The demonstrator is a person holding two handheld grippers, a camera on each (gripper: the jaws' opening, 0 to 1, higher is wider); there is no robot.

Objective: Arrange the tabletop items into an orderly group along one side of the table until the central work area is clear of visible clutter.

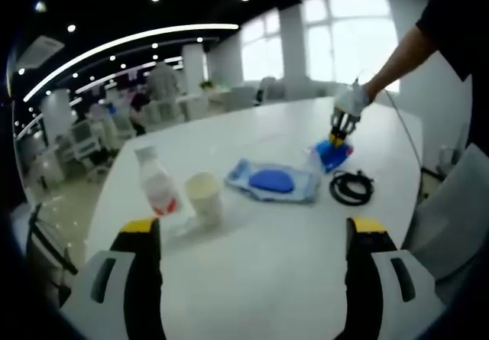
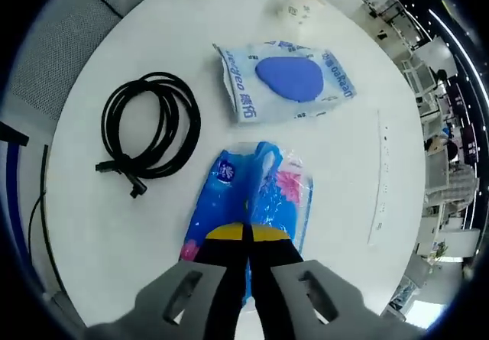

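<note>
right gripper (image 2: 246, 233), at the bottom centre of the right gripper view, has its jaws pinched together on the blue tissue pack (image 2: 248, 202) lying mid-frame on the white table (image 2: 84, 241), between the coiled black cable (image 2: 149, 135) at left and the wipes packet (image 2: 286, 80) above. left gripper (image 1: 248, 237) spreads wide and empty at the bottom of the left gripper view, with the bottle (image 1: 157, 181) and paper cup (image 1: 205, 197) beyond it. person's arm (image 1: 397, 61) slants down from the upper right there.

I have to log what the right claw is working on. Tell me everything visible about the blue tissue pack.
The blue tissue pack is a soft, glossy plastic packet, bright blue with pink flower prints and a round label near its far end. It lies flat on the white table, between the coiled black cable and the wet wipes pack, apart from both. The right claw is shut on its near edge, where the wrapper bunches up. In the left gripper view it shows as a small blue bundle under that claw.
</note>
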